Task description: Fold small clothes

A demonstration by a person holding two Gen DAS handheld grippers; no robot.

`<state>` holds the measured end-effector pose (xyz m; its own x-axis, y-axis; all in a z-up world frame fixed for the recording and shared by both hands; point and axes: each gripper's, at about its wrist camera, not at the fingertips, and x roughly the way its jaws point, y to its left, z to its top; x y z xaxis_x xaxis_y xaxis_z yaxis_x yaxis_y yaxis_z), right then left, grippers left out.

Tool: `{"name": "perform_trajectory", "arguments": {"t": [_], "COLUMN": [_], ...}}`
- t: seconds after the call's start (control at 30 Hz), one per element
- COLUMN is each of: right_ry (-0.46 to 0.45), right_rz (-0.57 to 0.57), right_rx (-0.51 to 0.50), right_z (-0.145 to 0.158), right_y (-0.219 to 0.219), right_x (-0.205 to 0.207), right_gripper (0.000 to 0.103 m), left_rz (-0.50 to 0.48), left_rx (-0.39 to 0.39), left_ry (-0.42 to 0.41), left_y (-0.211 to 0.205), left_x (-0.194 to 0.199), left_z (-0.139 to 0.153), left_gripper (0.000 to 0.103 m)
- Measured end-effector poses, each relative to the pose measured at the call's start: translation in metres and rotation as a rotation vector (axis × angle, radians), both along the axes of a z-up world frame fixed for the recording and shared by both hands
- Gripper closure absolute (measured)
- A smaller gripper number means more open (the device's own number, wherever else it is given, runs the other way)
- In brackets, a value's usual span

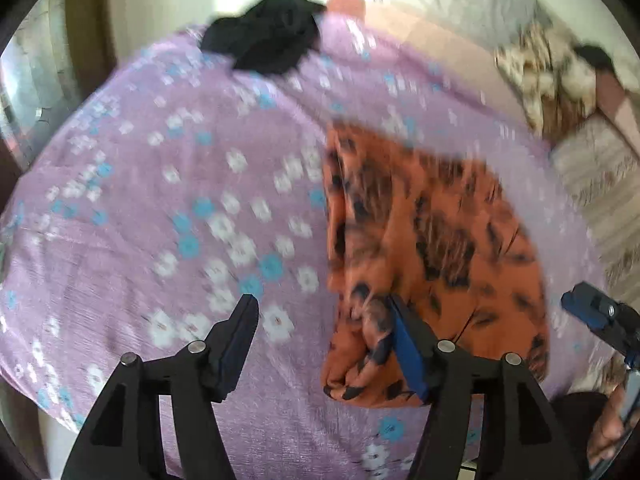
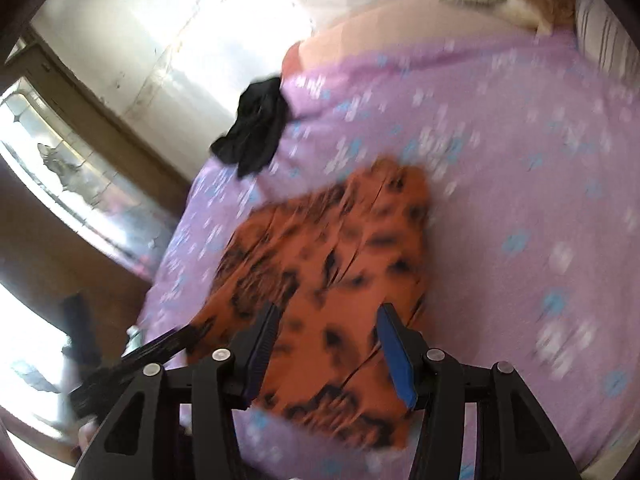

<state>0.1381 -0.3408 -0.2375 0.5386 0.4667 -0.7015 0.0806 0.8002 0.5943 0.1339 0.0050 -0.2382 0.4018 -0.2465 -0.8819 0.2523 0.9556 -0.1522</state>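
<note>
orange garment (image 1: 432,248) flat on purple sheet (image 1: 160,200)

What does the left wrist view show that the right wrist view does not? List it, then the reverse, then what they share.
Only the left wrist view: the right claw at the frame's right edge, and a striped cushion beyond the bed.

Only the right wrist view: a bright window and the dark frame beside it, plus the left claw, blurred, at lower left.

Both: the orange patterned garment lying on the purple floral bedsheet, a crumpled black garment near the bed's far edge, and each camera's own open claw with nothing held.
</note>
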Motion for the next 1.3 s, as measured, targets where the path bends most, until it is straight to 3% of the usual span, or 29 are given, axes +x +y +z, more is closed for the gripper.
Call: {"name": "perform_trajectory", "arguments": {"t": [0.03, 0.07, 0.1, 0.13, 0.23, 0.37, 0.43, 0.47, 0.5, 0.53, 0.63, 0.77, 1.07, 1.3], "right_ry": [0.101, 0.135, 0.117, 0.099, 0.099, -0.018, -0.074, -0.101, -0.13, -0.165, -0.236, -0.303, -0.372, -0.378], "right_rz": [0.018, 0.022, 0.01, 0.011, 0.005, -0.024, -0.028, -0.024, -0.021, -0.022, -0.015, -0.027, -0.054, -0.063], "right_rx": [0.009, 0.002, -0.022, -0.051, -0.055, -0.13, -0.187, -0.206, -0.224, -0.238, -0.283, -0.344, -0.38, -0.371], "right_z": [-0.025, -0.036, -0.04, -0.034, -0.013, 0.031, 0.057, 0.068, 0.079, 0.09, 0.113, 0.136, 0.154, 0.155], "right_y": [0.009, 0.009, 0.01, 0.01, 0.003, -0.004, 0.0, 0.003, 0.007, 0.008, 0.014, 0.018, 0.016, 0.015], "right_x": [0.0, 0.0, -0.003, -0.006, -0.01, -0.03, -0.038, -0.04, -0.043, -0.05, -0.064, -0.08, -0.094, -0.097], "right_gripper": [0.051, 0.053, 0.065, 0.067, 0.063, 0.063, 0.063, 0.058, 0.043, 0.036, 0.036, 0.036, 0.036, 0.036], "left_rz": [-0.024, -0.03, -0.022, -0.018, -0.017, 0.037, 0.06, 0.067, 0.071, 0.075, 0.078, 0.071, 0.125, 0.155], "left_rx": [0.032, 0.056, 0.058, 0.061, 0.068, 0.066, 0.075, 0.082, 0.088, 0.102, 0.165, 0.2, 0.275, 0.279], "left_ry": [0.045, 0.063, 0.042, 0.009, 0.015, -0.133, -0.213, -0.258, -0.286, -0.328, -0.436, -0.518, -0.58, -0.597], "left_y": [-0.009, -0.01, -0.009, -0.008, -0.005, 0.004, 0.003, 0.002, 0.001, -0.001, -0.013, -0.025, -0.028, -0.023], "left_x": [-0.002, -0.008, -0.011, -0.017, -0.023, -0.045, -0.058, -0.065, -0.067, -0.072, -0.083, -0.099, -0.119, -0.128], "left_z": [-0.014, -0.024, -0.024, -0.018, 0.005, 0.063, 0.092, 0.106, 0.114, 0.126, 0.153, 0.174, 0.202, 0.21], "left_gripper": [0.037, 0.037, 0.037, 0.037, 0.038, 0.034, 0.022, 0.019, 0.017, 0.016, 0.011, 0.01, 0.01, 0.01]}}
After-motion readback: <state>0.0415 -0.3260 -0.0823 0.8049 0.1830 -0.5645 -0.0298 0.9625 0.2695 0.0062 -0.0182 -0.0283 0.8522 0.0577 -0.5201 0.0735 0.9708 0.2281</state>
